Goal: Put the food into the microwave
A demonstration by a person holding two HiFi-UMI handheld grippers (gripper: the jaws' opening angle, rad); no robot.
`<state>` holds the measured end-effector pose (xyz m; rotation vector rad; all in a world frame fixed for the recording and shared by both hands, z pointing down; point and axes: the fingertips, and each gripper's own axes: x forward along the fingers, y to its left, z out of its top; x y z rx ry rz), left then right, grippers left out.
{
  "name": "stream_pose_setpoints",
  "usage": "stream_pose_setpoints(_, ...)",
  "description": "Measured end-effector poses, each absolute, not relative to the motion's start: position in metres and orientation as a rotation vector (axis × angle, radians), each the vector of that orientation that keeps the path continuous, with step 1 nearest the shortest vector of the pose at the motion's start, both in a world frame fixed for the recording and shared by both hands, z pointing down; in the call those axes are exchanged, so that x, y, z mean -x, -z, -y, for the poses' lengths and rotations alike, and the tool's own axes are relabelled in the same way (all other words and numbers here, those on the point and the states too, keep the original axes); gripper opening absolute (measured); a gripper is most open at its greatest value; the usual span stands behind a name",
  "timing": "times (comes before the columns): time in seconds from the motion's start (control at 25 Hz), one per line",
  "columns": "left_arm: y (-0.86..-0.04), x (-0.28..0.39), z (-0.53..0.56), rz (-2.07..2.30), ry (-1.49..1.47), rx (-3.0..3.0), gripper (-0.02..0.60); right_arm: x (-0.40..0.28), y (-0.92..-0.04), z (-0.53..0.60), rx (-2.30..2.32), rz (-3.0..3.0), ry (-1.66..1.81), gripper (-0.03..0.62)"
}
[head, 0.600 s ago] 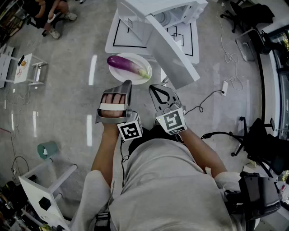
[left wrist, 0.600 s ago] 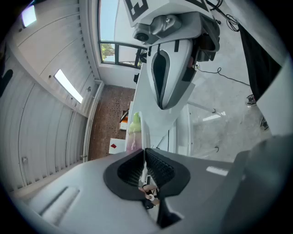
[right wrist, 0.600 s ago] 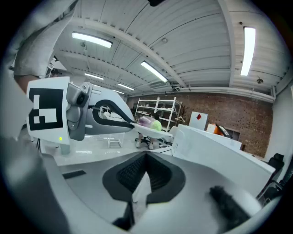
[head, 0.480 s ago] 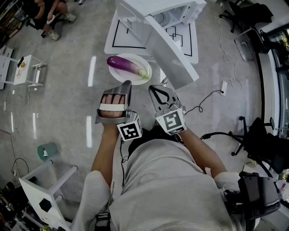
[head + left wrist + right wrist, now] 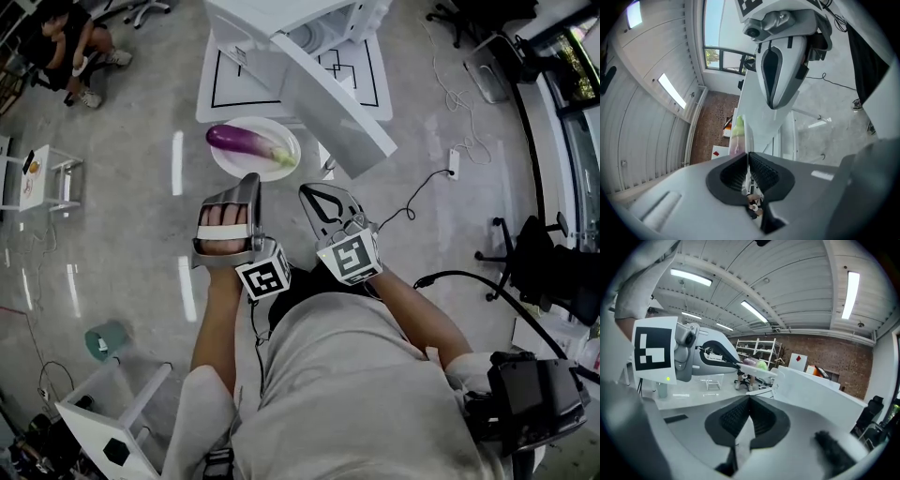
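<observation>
A purple eggplant (image 5: 240, 141) lies on a white plate (image 5: 267, 165), which hangs over the floor just in front of the low table. My left gripper (image 5: 251, 179) is shut on the plate's near rim; in the left gripper view the plate (image 5: 742, 136) runs edge-on out of the closed pads. My right gripper (image 5: 306, 191) is beside it, shut and empty. The white microwave (image 5: 281, 23) stands on the table with its door (image 5: 330, 105) swung open toward me. In the right gripper view the left gripper (image 5: 739, 365) holds the plate (image 5: 761, 372) with the eggplant (image 5: 751, 362) on it.
A low white table (image 5: 225, 94) with black line markings carries the microwave. A seated person (image 5: 66, 47) and a small white stool (image 5: 42, 169) are at the left. A teal cup (image 5: 101, 339), a white stand (image 5: 112, 412), floor cables (image 5: 441, 178) and an office chair (image 5: 534, 262) surround me.
The head view has shifted a little, so everything sits slightly left of before. Grippers, plate and microwave keep their places relative to one another.
</observation>
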<state>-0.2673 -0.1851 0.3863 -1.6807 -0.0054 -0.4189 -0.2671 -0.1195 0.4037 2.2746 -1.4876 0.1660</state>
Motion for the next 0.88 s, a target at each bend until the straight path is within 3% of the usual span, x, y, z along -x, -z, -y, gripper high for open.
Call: stream_pose_setpoints(0.88,-0.329,0.184,0.066,0.142,0.179,1.644,0.026,0.224,-0.365,-0.002,-2.419,1.271,-0.081,0.011)
